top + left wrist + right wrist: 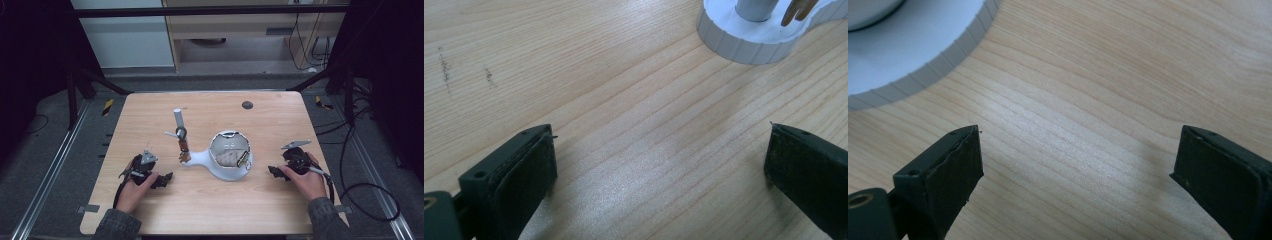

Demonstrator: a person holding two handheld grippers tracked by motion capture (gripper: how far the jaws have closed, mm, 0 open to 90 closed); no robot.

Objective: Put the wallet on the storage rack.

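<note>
White plastic forms the ribbed base at the table's centre, carrying a round bowl whose contents you cannot identify and a post hung with small, indistinct parts; both gripper views cut this base off at the frame edge. Your left gripper and right gripper rest on the pale wooden table either side of it, jaws spread wide and empty. Dark floor, cables and a cabinet lie beyond.
</note>
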